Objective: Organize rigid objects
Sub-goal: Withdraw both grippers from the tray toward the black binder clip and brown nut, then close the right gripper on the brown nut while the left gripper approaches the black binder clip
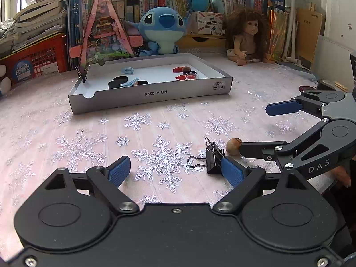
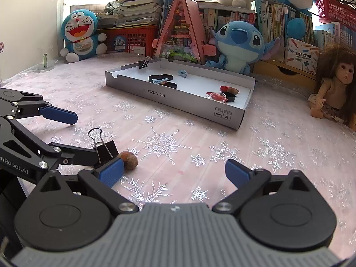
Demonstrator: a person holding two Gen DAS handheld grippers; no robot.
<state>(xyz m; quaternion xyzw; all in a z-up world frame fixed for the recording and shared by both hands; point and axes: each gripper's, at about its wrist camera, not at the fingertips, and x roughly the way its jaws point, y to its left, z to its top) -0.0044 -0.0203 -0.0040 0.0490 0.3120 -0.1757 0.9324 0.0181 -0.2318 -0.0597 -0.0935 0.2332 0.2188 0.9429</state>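
A black binder clip (image 1: 213, 157) (image 2: 105, 148) lies on the snowflake tablecloth, right beside a brown nut (image 1: 233, 146) (image 2: 129, 160). My left gripper (image 1: 176, 171) (image 2: 75, 135) is open, and its right fingertip rests against the clip. My right gripper (image 2: 174, 173) (image 1: 267, 129) is also open, with its left fingertip next to the nut. Nothing sits between either pair of pads. Further back lies a shallow grey cardboard tray (image 1: 151, 93) (image 2: 178, 99) holding black round pieces, blue hair clips, red pieces and another nut.
A second binder clip (image 2: 143, 63) is clamped on the tray's far corner. Behind the tray stand a pink triangular toy house (image 1: 102, 31), a blue plush (image 1: 163, 29), a doll (image 1: 247, 37), red baskets and books. A Doraemon plush (image 2: 81, 34) sits at the back left.
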